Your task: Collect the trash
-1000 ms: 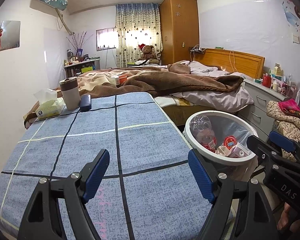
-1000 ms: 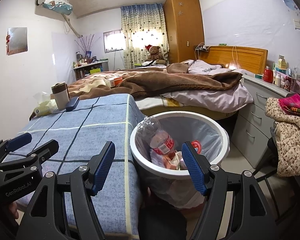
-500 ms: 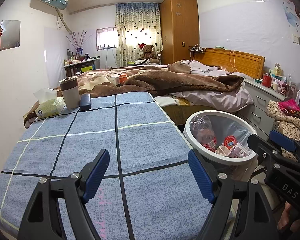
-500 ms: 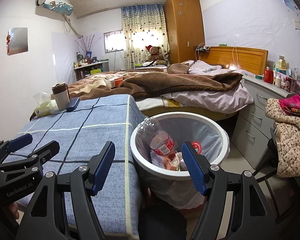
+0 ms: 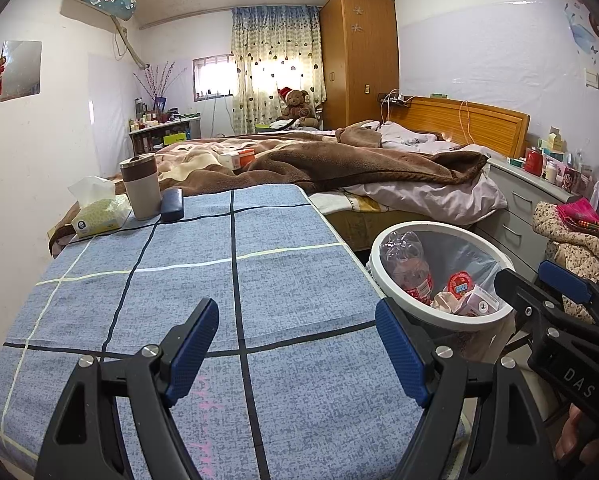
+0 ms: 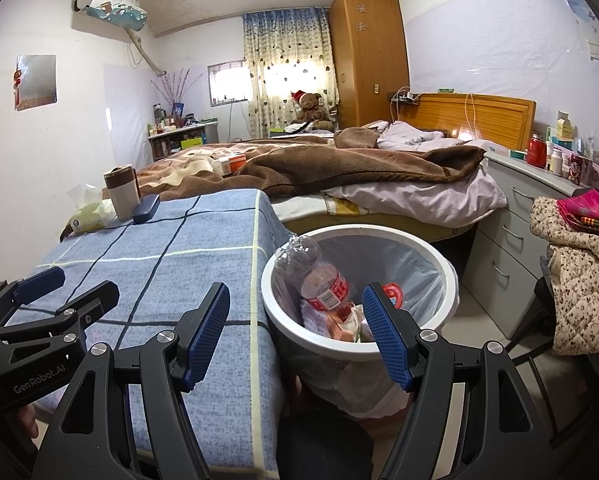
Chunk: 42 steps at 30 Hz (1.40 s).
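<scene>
both jaws wide apart, nothing between them: the left hand-held gripper hangs over the blue checked surface, the right hand-held gripper beside it, above the near rim of the white bin. the trash sits inside that bin: a crushed plastic bottle, a red lid, crumpled wrappers. far end of the surface: a tumbler, a tissue pack.

White trash bin beside table, plastic bottle tilted inside
</scene>
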{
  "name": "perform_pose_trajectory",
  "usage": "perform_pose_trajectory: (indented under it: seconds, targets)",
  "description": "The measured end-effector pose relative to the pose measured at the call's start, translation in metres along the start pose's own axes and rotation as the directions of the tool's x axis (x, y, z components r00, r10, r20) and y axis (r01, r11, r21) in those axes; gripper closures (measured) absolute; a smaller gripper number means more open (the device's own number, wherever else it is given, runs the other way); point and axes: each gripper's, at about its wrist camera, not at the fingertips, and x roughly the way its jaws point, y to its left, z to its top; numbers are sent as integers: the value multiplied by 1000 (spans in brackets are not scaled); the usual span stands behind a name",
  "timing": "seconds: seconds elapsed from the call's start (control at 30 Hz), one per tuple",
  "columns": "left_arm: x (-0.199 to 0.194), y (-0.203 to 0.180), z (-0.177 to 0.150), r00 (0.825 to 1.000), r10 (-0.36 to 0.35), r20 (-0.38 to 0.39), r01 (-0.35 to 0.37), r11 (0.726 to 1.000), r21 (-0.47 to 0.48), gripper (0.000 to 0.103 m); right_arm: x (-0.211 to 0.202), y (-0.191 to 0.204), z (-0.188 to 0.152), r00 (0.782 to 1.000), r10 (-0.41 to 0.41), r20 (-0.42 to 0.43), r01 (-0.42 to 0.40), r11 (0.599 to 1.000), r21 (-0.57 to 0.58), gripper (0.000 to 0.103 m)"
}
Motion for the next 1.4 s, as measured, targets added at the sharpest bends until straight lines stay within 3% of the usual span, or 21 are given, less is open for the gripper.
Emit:
perform_pose_trajectory:
  seconds: [1.4]
  targets:
    - [-2, 1, 4, 1000, -1, 4, 1, 1000, 2, 21, -1, 4, 2, 1000, 3, 2, -3, 1000, -2, 32]
